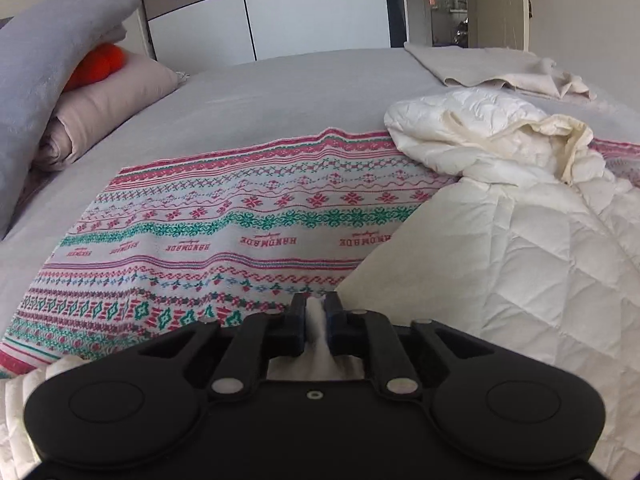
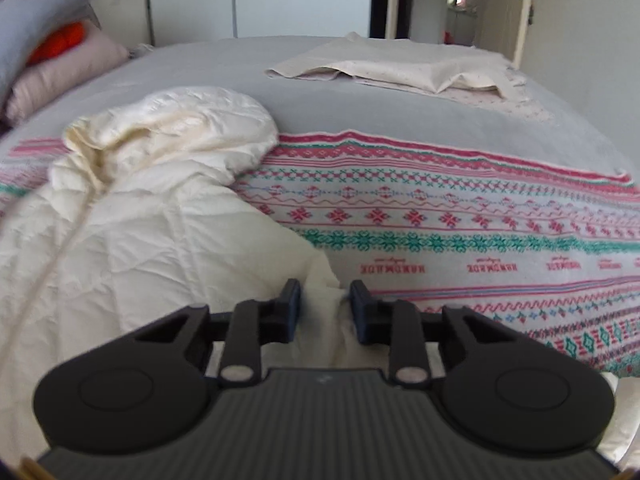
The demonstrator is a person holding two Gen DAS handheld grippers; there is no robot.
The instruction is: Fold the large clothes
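We hold a cream quilted jacket at its near edge, one gripper on each side, on the bed.

The jacket [image 1: 520,248] is off-white and puffy, stitched in a diamond pattern, with creased shiny fabric and a yellower lining showing inside its hood [image 1: 492,136]. It lies across a patterned blanket [image 1: 240,216] of pink, red and green bands, which is spread on the grey bed sheet [image 1: 280,92]. Its long axis runs from us toward the far side of the bed, hood end pointing away, hem end nearest us. Our left gripper [image 1: 316,312] is pressed together on a narrow fold of the white fabric. Our right gripper [image 2: 325,300] has its jaws partly apart with a bunch of the jacket between them; whether the pads actually press it we cannot tell.
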